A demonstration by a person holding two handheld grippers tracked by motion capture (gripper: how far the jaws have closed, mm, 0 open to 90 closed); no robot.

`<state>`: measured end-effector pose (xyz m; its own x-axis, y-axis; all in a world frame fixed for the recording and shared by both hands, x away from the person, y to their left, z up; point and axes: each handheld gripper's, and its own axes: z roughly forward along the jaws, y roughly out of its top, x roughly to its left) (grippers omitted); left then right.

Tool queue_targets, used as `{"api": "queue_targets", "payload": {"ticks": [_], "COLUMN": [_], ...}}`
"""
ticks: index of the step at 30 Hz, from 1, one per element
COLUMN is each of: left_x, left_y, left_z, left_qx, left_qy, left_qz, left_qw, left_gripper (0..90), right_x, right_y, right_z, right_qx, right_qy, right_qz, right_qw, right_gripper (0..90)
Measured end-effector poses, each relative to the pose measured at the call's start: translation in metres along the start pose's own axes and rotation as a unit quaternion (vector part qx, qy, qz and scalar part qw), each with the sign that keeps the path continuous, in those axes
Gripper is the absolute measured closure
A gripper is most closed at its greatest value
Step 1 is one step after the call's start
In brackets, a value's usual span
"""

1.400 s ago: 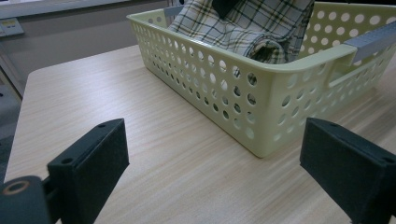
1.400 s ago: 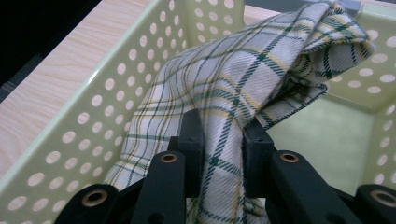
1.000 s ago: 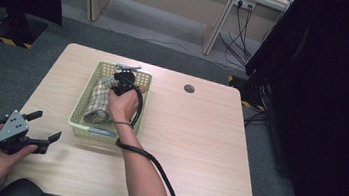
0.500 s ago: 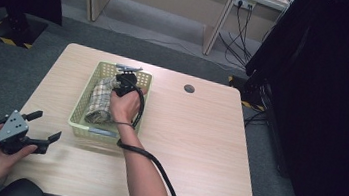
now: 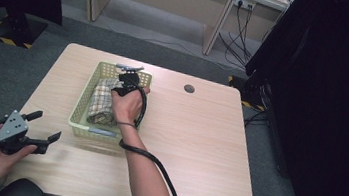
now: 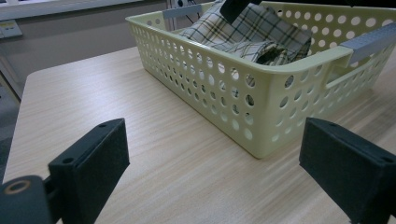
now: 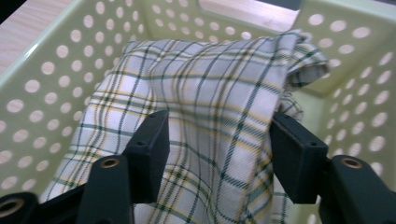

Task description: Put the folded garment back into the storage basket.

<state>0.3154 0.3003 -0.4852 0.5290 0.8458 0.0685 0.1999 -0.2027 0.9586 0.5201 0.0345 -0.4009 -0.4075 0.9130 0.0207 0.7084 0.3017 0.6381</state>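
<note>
A pale green perforated basket (image 5: pixel 82 109) sits on the wooden table (image 5: pixel 198 131), with a folded plaid cloth (image 5: pixel 100 100) inside it. My right gripper (image 5: pixel 127 78) reaches down into the far end of the basket. In the right gripper view its jaws (image 7: pixel 219 140) stand apart, straddling a raised fold of the cloth (image 7: pixel 210 79) that fills the gap between them. My left gripper (image 5: pixel 48 124) hovers at the table's near left corner, open and holding nothing. From the left gripper view (image 6: pixel 217 144), the basket (image 6: pixel 261 107) and cloth (image 6: pixel 252 32) lie ahead.
A round cable hole (image 5: pixel 189 88) sits in the table's far right part. The right gripper's black cable (image 5: pixel 154 161) trails along the forearm across the table. Desk legs and cables stand on the floor beyond the table, and a dark curtain hangs at right.
Almost nothing: the right hand shifts very slightly inside the basket. The left gripper holds still.
</note>
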Motion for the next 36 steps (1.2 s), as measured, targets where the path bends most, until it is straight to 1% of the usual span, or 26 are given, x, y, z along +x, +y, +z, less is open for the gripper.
{"api": "queue_targets", "payload": {"ticks": [3, 7, 8, 9, 11, 12, 13, 17, 20, 25, 32, 34, 36], "left_x": [0.0, 0.0, 0.0, 0.0, 0.0, 0.0, 0.0, 0.0, 0.0, 0.0, 0.0, 0.0, 0.0], "left_y": [0.0, 0.0, 0.0, 0.0, 0.0, 0.0, 0.0, 0.0, 0.0, 0.0, 0.0, 0.0, 0.0], "left_z": [0.0, 0.0, 0.0, 0.0, 0.0, 0.0, 0.0, 0.0, 0.0, 0.0, 0.0, 0.0, 0.0], "left_qx": [0.0, 0.0, 0.0, 0.0, 0.0, 0.0, 0.0, 0.001, 0.001, 0.001, 0.001, 0.001, 0.001], "left_qy": [0.0, 0.0, 0.0, 0.0, 0.0, 0.0, 0.0, 0.0, 0.0, 0.001, 0.002, 0.002, 0.002], "left_qz": [0.0, 0.0, 0.0, 0.0, 0.0, 0.001, 0.001, 0.002, 0.002, 0.002, 0.003, 0.002, 0.003], "left_qw": [1.0, 1.0, 1.0, 1.0, 1.0, 1.0, 1.0, 1.0, 1.0, 1.0, 1.0, 1.0, 1.0], "left_gripper": [7.6, 7.6, 7.6, 7.6, 7.6, 7.6, 7.6, 7.6, 7.6, 7.6, 7.4, 7.1, 7.0], "right_x": [-0.003, -0.008, -0.012, -0.015, -0.021, -0.021, -0.024, -0.039, -0.043, -0.048, -0.053, -0.058, -0.061], "right_y": [0.001, 0.003, 0.005, 0.006, 0.008, 0.008, 0.008, 0.005, 0.004, 0.0, -0.006, -0.009, -0.01], "right_z": [-0.003, -0.009, -0.015, -0.018, -0.023, -0.023, -0.025, -0.032, -0.034, -0.037, -0.04, -0.043, -0.046], "right_qx": [0.006, 0.002, -0.004, -0.005, -0.008, -0.008, -0.008, -0.009, -0.008, -0.007, -0.005, -0.01, -0.012], "right_qy": [0.001, 0.003, 0.003, 0.0, -0.001, -0.001, -0.003, 0.002, 0.0, 0.002, 0.015, 0.019, 0.019], "right_qz": [0.011, 0.017, 0.026, 0.029, 0.036, 0.036, 0.037, 0.051, 0.049, 0.045, 0.041, 0.04, 0.04], "right_qw": [0.9999, 0.9998, 0.9996, 0.9996, 0.9993, 0.9993, 0.9993, 0.9987, 0.9988, 0.9989, 0.9991, 0.999, 0.9989], "right_gripper": [33.7, 30.2, 27.1, 25.3, 24.0, 24.0, 23.6, 21.7, 20.9, 20.4, 20.0, 20.0, 19.7]}}
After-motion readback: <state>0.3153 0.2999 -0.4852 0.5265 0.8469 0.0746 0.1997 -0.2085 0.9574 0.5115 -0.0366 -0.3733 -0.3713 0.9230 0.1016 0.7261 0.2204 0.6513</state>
